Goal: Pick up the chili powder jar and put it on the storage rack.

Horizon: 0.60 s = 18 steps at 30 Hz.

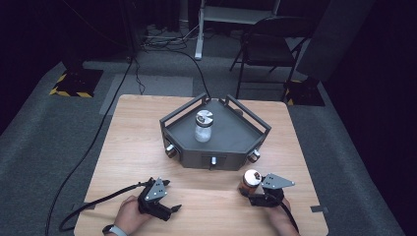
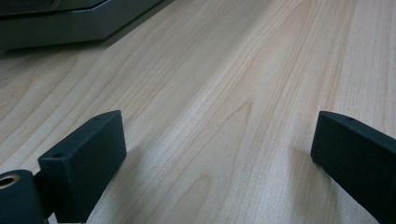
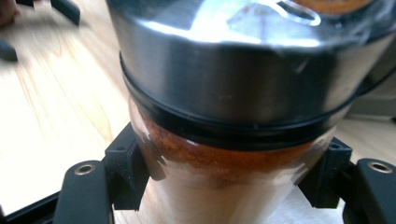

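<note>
At the table's near right edge, the spice jar (image 1: 251,181) is clamped low on its glass by the right gripper (image 1: 255,195); should be lifted slow & upright w/ grip kept firm, top-heavy imo; left gripper (image 1: 167,209) sits wide open, nothing in it.

Bare tabletop (image 1: 133,147) is lying open left of the grey tray (image 1: 216,142). The tray's railed rim is blocking level approach to the white-filled jar (image 1: 203,126) standing inside; overhead access is remaining free. The near strip between the grippers is lying unobstructed.
</note>
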Each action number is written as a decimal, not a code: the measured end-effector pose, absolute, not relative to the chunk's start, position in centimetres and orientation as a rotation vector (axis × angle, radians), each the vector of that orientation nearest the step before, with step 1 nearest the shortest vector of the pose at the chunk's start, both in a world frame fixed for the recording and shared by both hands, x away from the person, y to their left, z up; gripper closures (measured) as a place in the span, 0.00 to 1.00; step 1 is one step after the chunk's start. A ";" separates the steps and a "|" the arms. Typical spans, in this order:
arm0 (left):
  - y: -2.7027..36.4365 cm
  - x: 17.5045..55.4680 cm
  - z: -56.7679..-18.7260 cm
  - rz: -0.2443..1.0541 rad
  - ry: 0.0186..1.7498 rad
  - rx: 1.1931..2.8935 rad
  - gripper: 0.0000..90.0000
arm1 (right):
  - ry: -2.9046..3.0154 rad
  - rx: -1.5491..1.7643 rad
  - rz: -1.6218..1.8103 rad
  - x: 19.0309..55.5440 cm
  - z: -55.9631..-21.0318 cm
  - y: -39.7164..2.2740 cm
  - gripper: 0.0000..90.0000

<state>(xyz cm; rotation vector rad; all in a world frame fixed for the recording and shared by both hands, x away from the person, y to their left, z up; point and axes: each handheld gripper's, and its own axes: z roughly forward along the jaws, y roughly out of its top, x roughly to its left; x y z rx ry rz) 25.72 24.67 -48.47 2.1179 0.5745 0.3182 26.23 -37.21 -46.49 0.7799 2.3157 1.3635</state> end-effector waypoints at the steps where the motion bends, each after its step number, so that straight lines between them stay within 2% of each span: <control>1: 24.7 25.7 -48.5 0.317 0.574 2.118 0.04 | 2.302 0.783 1.380 26.2 -46.2 -37.4 0.34; 10: 24.7 25.8 -48.4 0.316 0.574 2.119 0.04 | 2.253 0.686 1.360 25.3 -40.7 -35.6 0.34; 18: 24.7 25.8 -48.4 0.316 0.574 2.119 0.03 | 2.200 0.686 1.370 27.4 -34.3 -33.3 0.34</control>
